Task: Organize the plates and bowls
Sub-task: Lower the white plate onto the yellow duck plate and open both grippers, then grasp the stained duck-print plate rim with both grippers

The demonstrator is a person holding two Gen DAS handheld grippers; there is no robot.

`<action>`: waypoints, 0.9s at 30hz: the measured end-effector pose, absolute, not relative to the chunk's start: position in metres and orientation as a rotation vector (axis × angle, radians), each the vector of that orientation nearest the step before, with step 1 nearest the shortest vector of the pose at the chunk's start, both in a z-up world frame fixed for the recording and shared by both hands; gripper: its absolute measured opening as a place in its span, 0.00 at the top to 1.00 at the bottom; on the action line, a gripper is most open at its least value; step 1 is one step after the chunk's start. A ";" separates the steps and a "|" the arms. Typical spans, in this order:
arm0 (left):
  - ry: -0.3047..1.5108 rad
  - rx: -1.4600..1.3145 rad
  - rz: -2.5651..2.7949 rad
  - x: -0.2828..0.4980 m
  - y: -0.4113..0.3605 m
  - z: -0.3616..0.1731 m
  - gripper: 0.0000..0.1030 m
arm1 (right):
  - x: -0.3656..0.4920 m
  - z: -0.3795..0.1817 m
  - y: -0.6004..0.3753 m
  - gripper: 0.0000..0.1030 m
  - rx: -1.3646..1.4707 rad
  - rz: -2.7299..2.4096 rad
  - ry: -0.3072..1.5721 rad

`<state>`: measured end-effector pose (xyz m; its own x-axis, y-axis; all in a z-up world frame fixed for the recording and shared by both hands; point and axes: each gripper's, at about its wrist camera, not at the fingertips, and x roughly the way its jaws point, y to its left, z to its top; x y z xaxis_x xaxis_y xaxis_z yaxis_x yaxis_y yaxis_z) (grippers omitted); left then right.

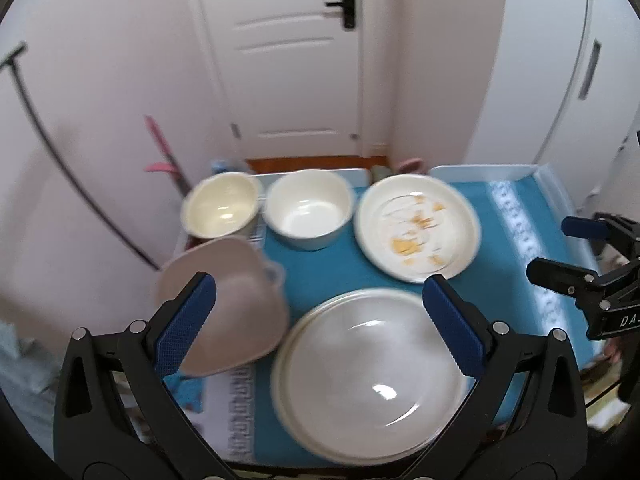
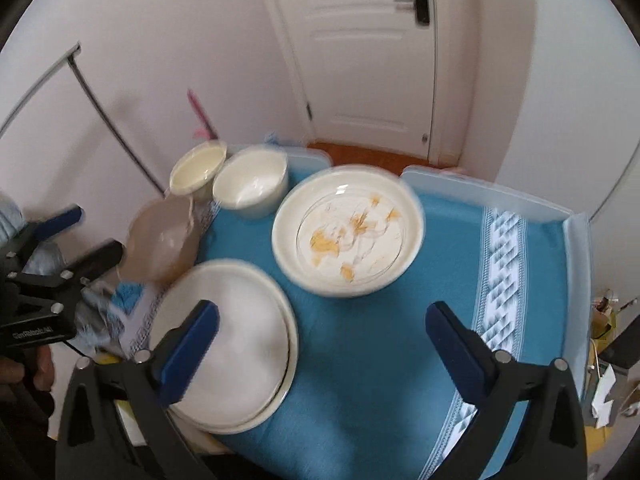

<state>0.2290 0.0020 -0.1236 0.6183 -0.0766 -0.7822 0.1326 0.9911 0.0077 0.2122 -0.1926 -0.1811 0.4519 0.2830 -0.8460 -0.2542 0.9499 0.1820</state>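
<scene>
On the blue cloth (image 1: 332,276) lie a stack of white plates (image 1: 372,372), a white dish with yellow scraps (image 1: 418,226), a white bowl (image 1: 310,208), a cream bowl (image 1: 220,204) and a tilted pinkish bowl (image 1: 228,300). My left gripper (image 1: 320,320) is open above the plate stack and the pinkish bowl, empty. My right gripper (image 2: 322,344) is open and empty over the cloth, between the plate stack (image 2: 224,344) and the scrap dish (image 2: 348,232). It also shows at the right edge of the left wrist view (image 1: 576,252). The pinkish bowl (image 2: 164,244) lies at the table's left edge.
The table stands against a white wall with a white door (image 1: 288,52) behind it. A pink-handled tool (image 1: 164,152) leans at the back left. The cloth's patterned white stripe (image 2: 500,272) runs down the right side. Clutter lies past the right edge (image 2: 608,344).
</scene>
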 end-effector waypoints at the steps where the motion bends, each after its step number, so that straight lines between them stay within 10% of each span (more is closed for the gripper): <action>1: 0.902 0.049 -0.141 0.234 0.000 -0.124 0.00 | 0.216 -0.178 -0.199 0.00 0.035 0.319 1.054; 18: 1.208 -0.305 0.003 0.338 -0.033 -0.243 0.13 | 0.365 -0.275 -0.262 0.01 -0.004 0.508 1.326; 27: 1.290 -0.336 0.056 0.353 -0.037 -0.277 0.52 | 0.383 -0.325 -0.245 0.52 -0.009 0.708 1.416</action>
